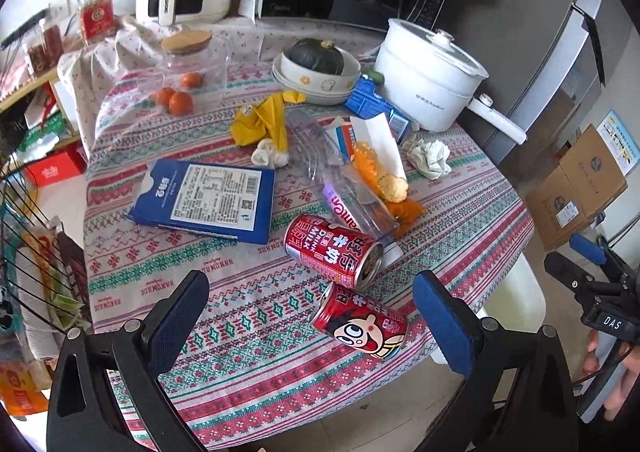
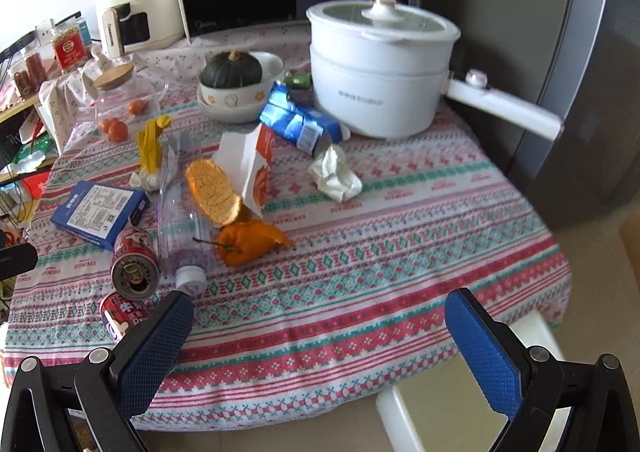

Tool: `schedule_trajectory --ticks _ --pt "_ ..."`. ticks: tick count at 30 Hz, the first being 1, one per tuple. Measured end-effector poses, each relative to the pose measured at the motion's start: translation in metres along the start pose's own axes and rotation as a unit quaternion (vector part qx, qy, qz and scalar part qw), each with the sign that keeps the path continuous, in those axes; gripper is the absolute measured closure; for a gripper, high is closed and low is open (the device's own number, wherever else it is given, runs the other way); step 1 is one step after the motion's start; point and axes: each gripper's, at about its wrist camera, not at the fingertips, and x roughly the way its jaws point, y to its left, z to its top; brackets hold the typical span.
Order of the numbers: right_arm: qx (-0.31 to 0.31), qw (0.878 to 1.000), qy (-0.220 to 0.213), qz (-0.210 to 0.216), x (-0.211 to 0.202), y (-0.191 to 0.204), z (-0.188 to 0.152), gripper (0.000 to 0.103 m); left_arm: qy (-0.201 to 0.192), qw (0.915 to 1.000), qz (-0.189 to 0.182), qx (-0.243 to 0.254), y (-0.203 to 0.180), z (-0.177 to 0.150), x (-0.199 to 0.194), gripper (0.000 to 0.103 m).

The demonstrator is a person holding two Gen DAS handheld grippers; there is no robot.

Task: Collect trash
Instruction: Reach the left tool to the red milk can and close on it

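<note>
Both claws, left (image 1: 312, 322) and right (image 2: 320, 352), apart, empty; cans (image 1: 334, 250), bottle (image 1: 340, 176), peels (image 2: 244, 242), tissue (image 2: 336, 176) uncollected on bench (image 2: 400, 252).

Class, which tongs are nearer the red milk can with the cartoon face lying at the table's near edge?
Left. The left tongs, open, hover with the red cartoon-face milk can between their fingers. The right tongs, also open, are off to the can's right, at the table's edge.
</note>
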Motion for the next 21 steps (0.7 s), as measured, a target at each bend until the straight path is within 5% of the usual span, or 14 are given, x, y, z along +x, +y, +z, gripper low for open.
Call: schedule_trajectory --ticks 6,11,16,21 --pt "0.025 0.999 0.035 0.023 0.028 -0.009 0.012 0.0 0.057 0.995 -0.058 -0.059 0.004 0.009 0.048 0.008" --pt "0.038 0.998 0.039 0.027 0.039 -0.007 0.018 0.0 0.083 0.9892 -0.061 -0.104 0.001 0.014 0.08 0.011" --pt "0.025 0.992 0.084 0.094 0.051 0.012 0.007 0.0 0.104 0.9807 -0.069 -0.15 0.006 0.016 0.101 0.013" --pt "0.005 0.99 0.095 0.101 0.051 0.023 -0.002 0.0 0.124 0.9708 -0.085 -0.187 0.011 0.016 0.117 0.016"
